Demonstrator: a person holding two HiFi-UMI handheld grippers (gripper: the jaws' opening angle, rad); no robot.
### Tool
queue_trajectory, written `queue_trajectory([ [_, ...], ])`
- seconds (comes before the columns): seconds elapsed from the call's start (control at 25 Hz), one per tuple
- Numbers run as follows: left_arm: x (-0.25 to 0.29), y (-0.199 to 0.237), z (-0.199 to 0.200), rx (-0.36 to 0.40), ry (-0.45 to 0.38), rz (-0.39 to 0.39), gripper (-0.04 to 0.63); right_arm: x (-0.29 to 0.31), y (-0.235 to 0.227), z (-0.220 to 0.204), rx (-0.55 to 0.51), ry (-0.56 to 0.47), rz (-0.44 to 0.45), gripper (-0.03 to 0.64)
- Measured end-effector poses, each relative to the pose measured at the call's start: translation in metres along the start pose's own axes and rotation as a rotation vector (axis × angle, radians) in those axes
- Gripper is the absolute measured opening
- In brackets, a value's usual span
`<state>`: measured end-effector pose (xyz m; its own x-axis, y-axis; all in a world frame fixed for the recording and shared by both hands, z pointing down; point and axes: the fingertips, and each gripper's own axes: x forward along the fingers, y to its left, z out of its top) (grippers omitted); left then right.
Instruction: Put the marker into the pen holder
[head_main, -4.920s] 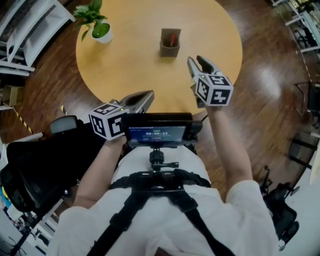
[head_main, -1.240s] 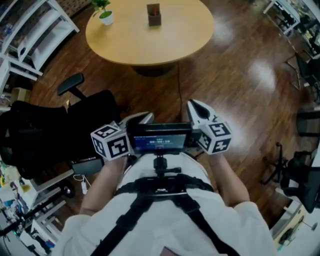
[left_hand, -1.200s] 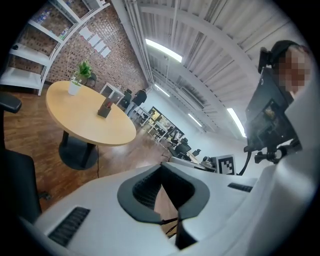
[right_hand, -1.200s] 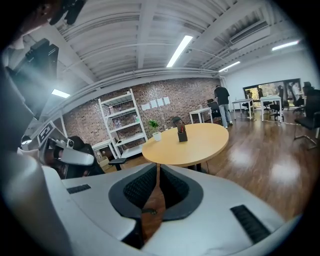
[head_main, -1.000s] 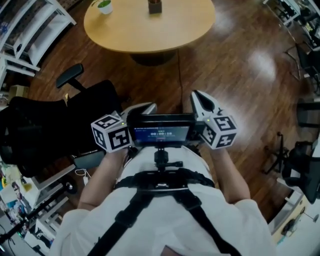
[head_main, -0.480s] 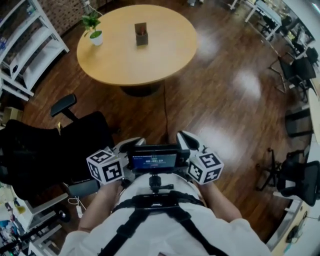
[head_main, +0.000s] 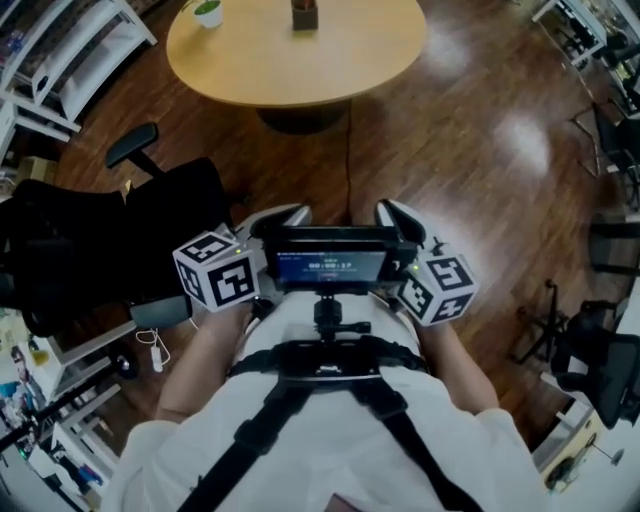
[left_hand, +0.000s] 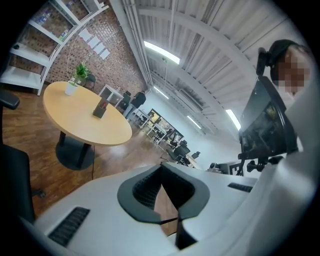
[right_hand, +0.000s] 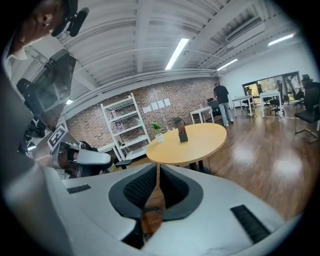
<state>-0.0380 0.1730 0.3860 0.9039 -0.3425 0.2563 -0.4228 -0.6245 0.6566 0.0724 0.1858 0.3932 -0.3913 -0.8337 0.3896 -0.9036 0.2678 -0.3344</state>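
The brown pen holder (head_main: 304, 14) stands on the round wooden table (head_main: 300, 70), far ahead of both grippers; it also shows as pen holder (right_hand: 183, 135) and pen holder (left_hand: 100, 109). A thin reddish thing sticks up out of it, too small to name. My left gripper (head_main: 283, 215) and right gripper (head_main: 395, 213) are held close to the body, on either side of a chest-mounted screen (head_main: 330, 266). Both are shut and empty: the left gripper (left_hand: 161, 167) and right gripper (right_hand: 158, 167) show their tips pressed together with only floor beyond.
A small potted plant (head_main: 208, 10) sits on the table's left part. A black office chair (head_main: 110, 240) is at my left and white shelves (head_main: 60, 60) stand beyond it. Dark chairs (head_main: 600, 350) line the right side. Wooden floor lies between me and the table.
The person stood at the table several seconds ago and now stands well back from it. In the last half second the table has slid to the frame's top edge. Both grippers stay shut.
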Motion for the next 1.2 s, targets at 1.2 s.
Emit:
queue_trajectory([
  [1.2, -0.001, -0.002, -0.007, -0.017, 0.052, -0.028, -0.008, 0.013, 0.022, 0.005, -0.059, 0.015, 0.057, -0.003],
])
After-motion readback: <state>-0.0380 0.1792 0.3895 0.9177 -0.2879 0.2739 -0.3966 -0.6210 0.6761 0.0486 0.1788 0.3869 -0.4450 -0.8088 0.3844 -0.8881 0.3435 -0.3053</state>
